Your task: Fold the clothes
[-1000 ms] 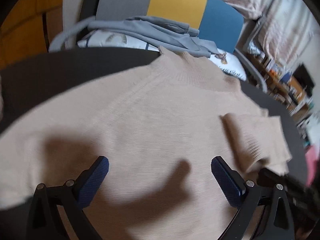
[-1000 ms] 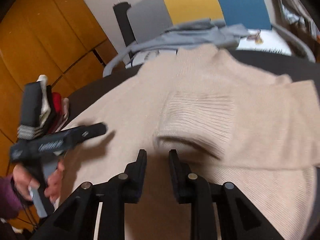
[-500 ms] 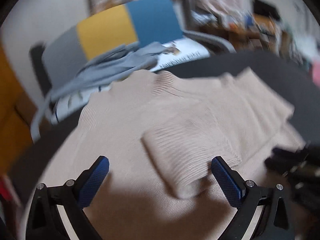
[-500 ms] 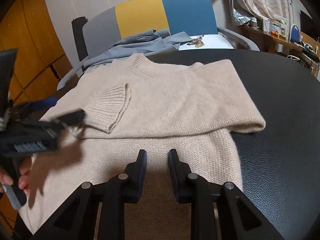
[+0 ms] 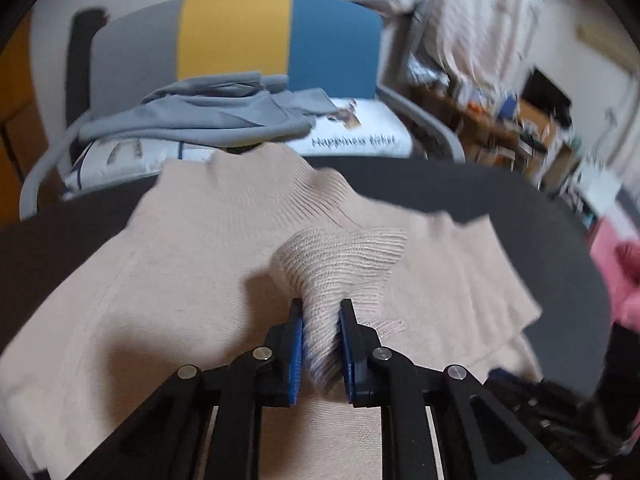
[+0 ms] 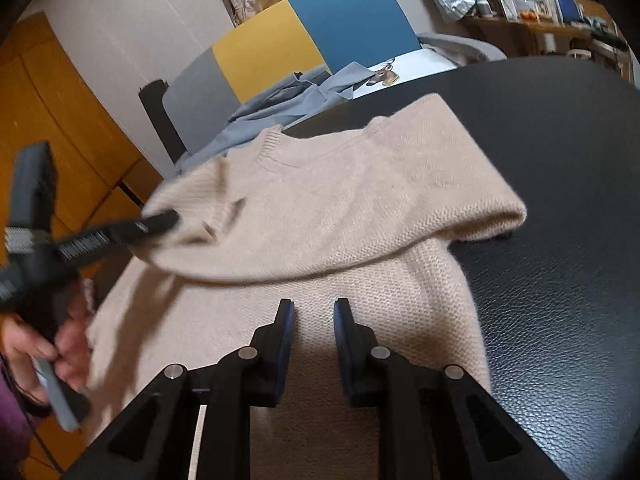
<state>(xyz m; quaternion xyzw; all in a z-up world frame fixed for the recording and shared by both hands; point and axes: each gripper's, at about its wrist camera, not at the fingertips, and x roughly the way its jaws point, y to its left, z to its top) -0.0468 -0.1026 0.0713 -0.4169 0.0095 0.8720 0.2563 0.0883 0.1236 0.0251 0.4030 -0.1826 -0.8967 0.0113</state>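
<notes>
While the left hand-held gripper (image 5: 321, 322) pinches its ribbed cuff (image 5: 344, 260), the sweater (image 6: 340, 196) lies beneath.

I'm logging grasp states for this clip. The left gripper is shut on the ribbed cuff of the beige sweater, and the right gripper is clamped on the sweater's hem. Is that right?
Not quite. The left gripper is indeed shut on the ribbed cuff of the beige sweater. But the right wrist view shows the right gripper holding nothing: its jaws stand slightly apart above the knit, empty.
</notes>
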